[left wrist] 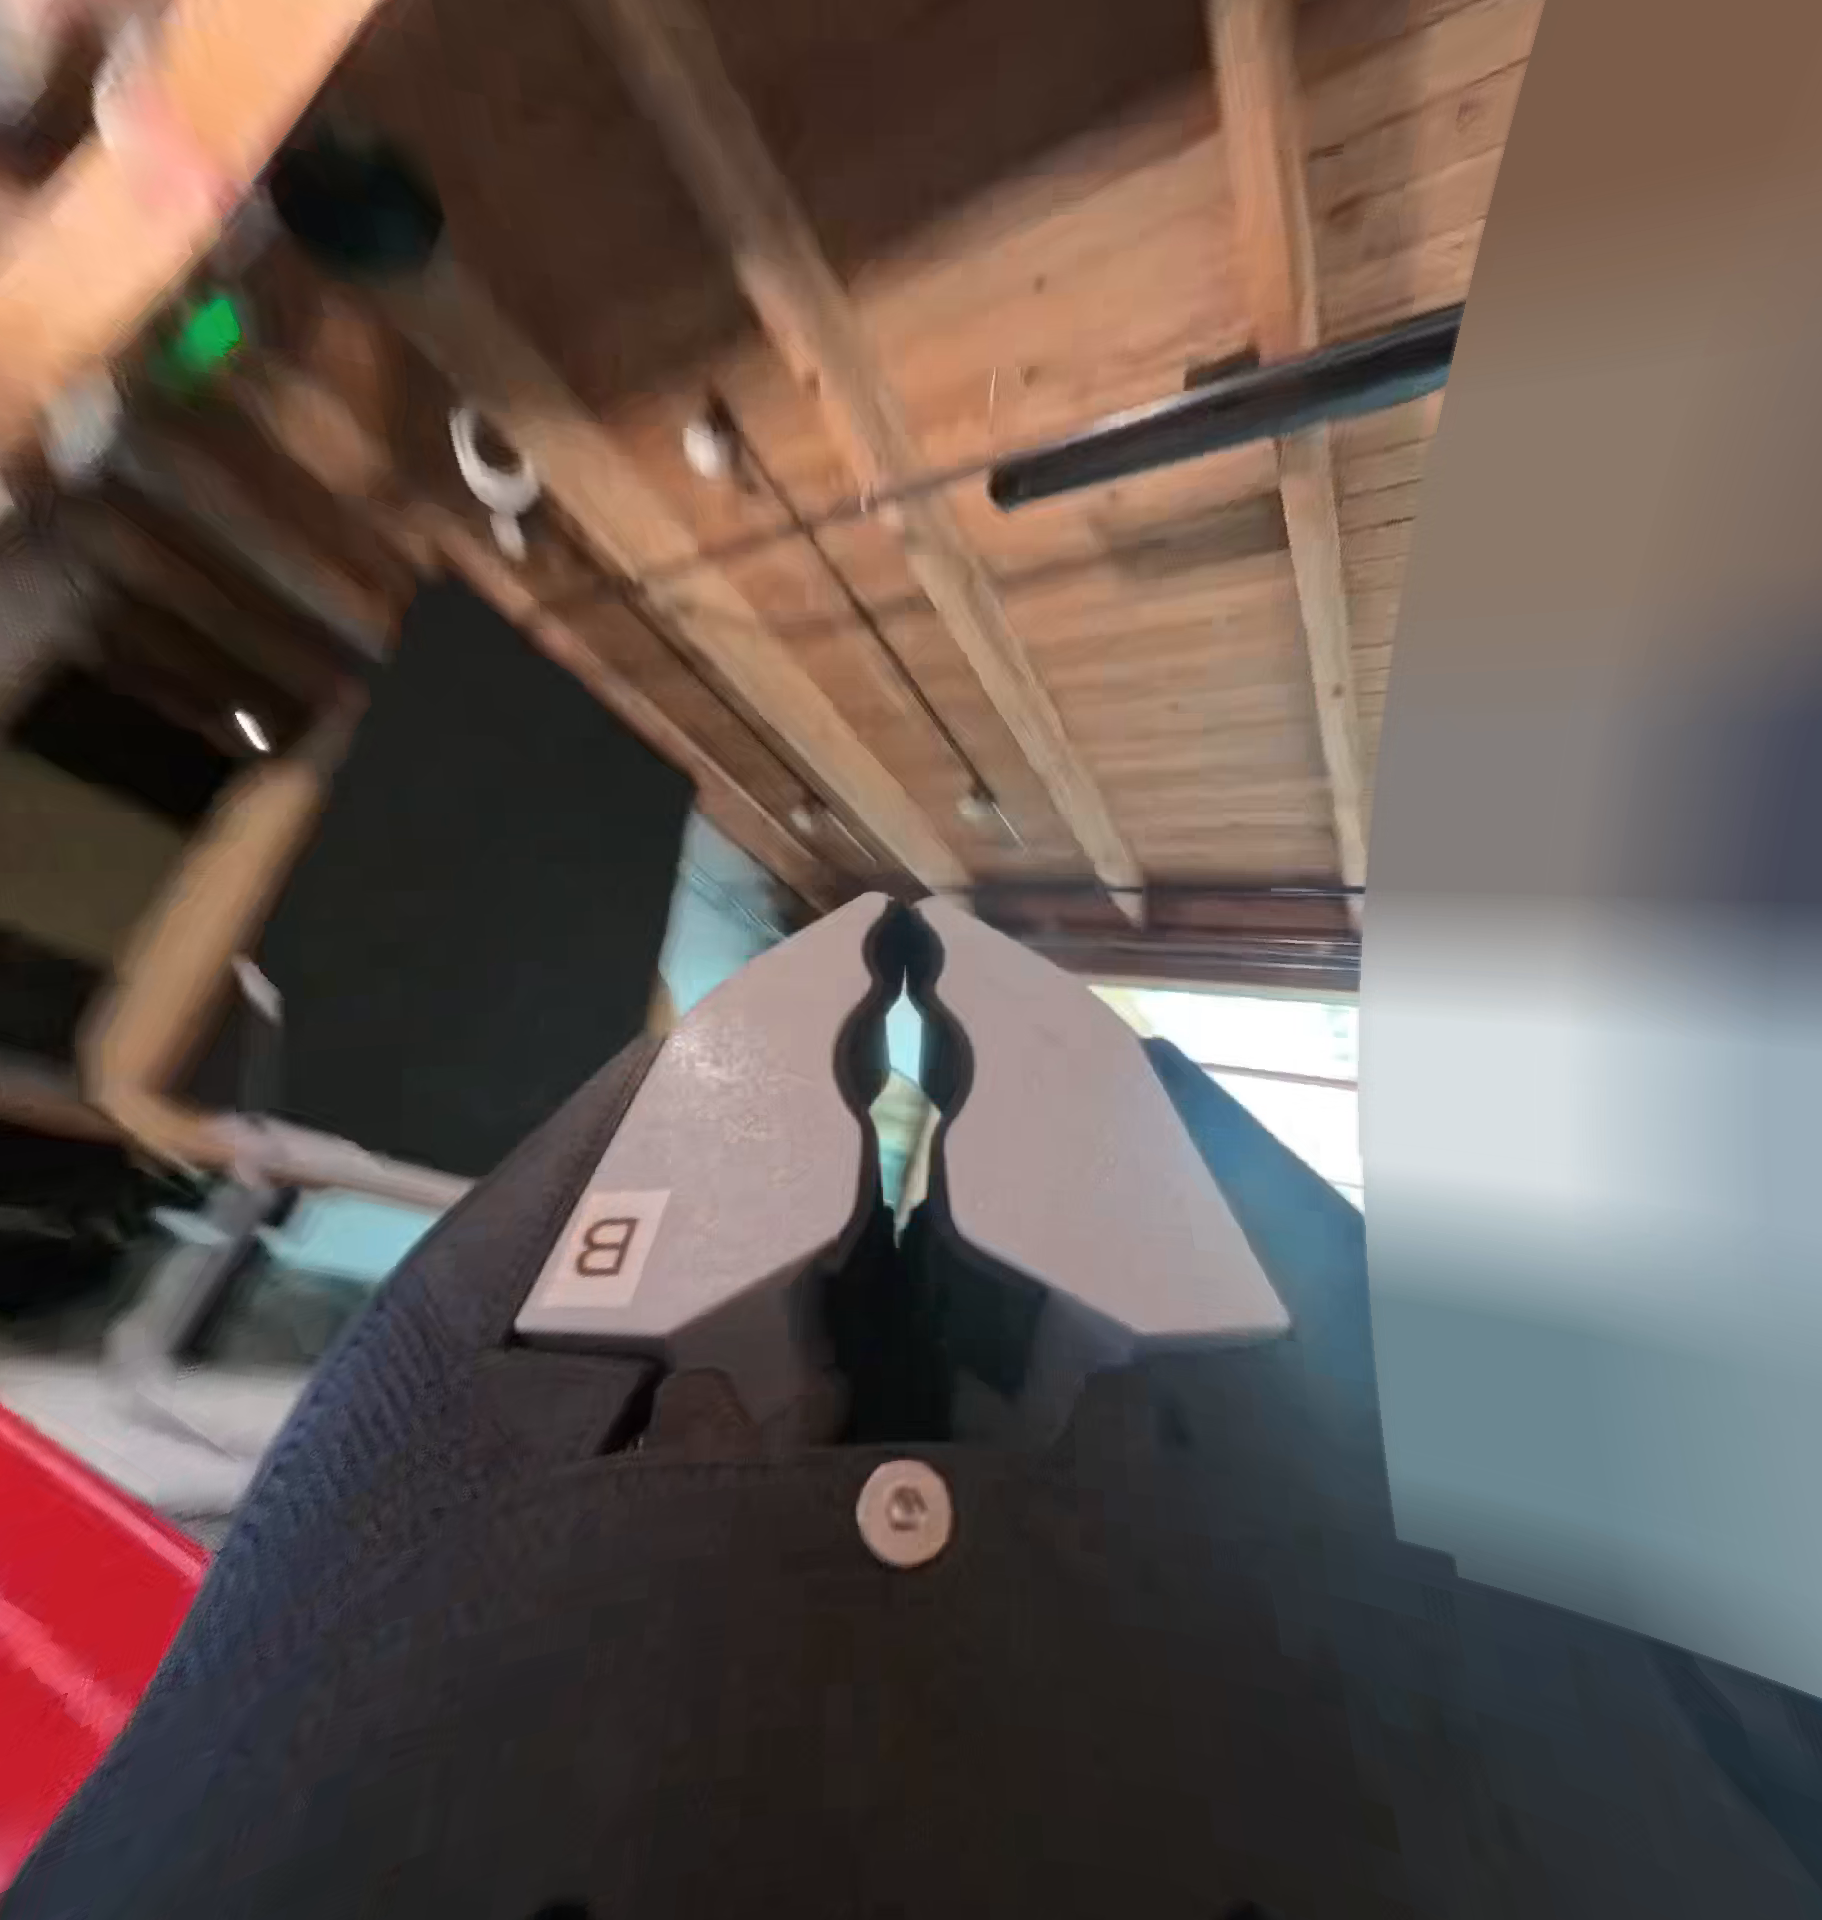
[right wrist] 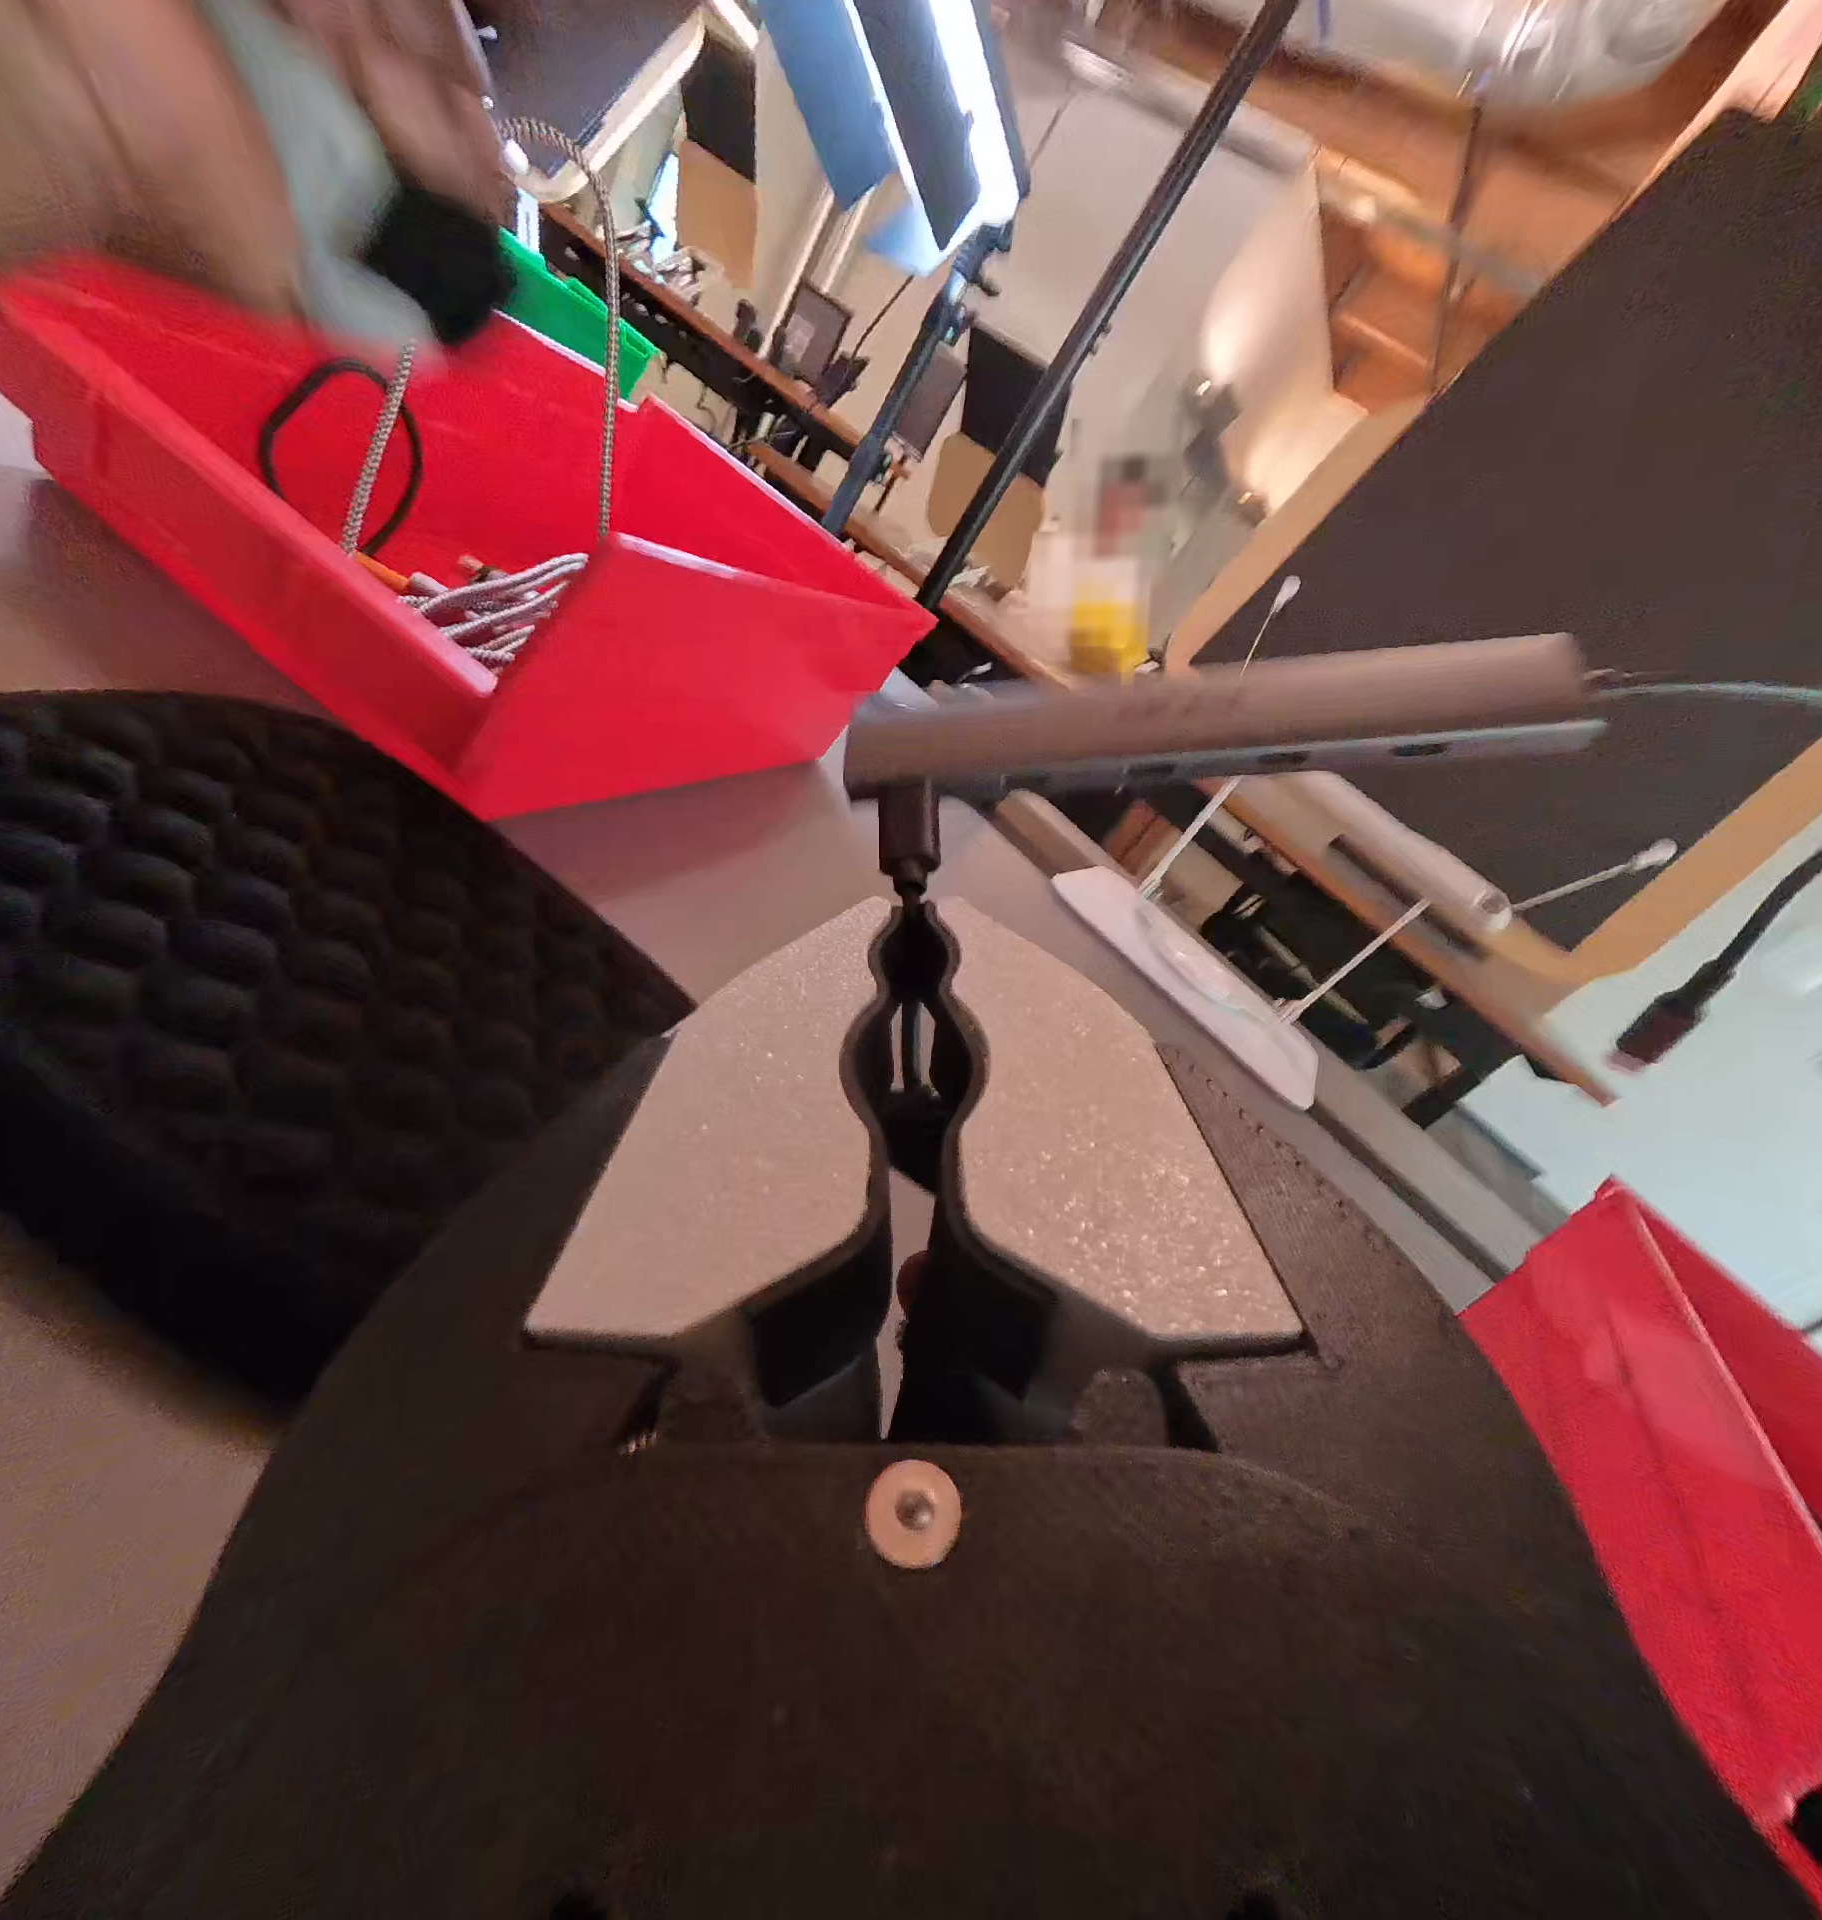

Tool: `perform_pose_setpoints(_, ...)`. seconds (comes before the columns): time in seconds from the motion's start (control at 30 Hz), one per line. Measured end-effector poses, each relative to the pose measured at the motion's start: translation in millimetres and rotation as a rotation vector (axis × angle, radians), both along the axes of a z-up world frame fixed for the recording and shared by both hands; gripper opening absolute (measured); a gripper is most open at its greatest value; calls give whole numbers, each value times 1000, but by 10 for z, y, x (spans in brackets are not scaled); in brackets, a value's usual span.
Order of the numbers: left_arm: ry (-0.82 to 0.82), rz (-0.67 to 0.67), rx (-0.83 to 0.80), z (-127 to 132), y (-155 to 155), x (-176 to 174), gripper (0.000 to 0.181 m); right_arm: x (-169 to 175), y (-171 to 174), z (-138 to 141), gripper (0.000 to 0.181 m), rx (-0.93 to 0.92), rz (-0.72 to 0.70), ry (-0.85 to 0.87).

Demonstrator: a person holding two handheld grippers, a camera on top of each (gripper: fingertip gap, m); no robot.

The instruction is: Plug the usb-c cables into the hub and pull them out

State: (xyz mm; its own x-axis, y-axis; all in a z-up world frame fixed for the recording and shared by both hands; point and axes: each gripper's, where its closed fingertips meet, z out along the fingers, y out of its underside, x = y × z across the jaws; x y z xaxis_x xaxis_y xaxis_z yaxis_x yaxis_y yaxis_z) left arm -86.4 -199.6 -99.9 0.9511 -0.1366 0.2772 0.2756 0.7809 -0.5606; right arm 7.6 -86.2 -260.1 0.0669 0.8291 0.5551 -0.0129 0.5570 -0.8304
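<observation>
My right gripper (right wrist: 912,909) is shut on a thin dark usb-c cable (right wrist: 912,1023) that runs between its jaws. The cable's dark plug (right wrist: 907,831) sits in the near side of the grey hub (right wrist: 1198,717), which hangs tilted in the air just beyond the fingertips. The hub's own dark lead (right wrist: 1655,1029) droops off to the right. My left gripper (left wrist: 899,914) points up at a wooden ceiling, jaws shut, nothing visible between them. It shows blurred at the top left of the right wrist view (right wrist: 429,260), with a braided cable (right wrist: 608,343) hanging by it.
A red bin (right wrist: 678,665) with several braided cables stands on the table beyond a black textured mat (right wrist: 211,987). Another red bin (right wrist: 1665,1455) is at the lower right. A white stand (right wrist: 1198,987) sits near the table's edge. A black pole (right wrist: 1094,312) rises behind.
</observation>
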Motion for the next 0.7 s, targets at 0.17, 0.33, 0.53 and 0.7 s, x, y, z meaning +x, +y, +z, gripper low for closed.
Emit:
perform_pose_setpoints(0.17, 321, -90, -388, 24, 695, 821, 0, 1, 12, 578, 1, -28, 79, 152)
perform_pose_setpoints(0.33, 241, -217, -590, -467, 929, 650, 51, 222, 60, 499, 1, 281, 120, 78)
perform_pose_setpoints(0.53, 917, -143, -771, -1068, 926, 1196, 77, 436, 18, 289, 2, 183, 383, -93)
perform_pose_setpoints(0.7, 1448, 351, -740, -1321, 1066, 1326, 54, 526, 1, 230, 1, -24, 510, -149)
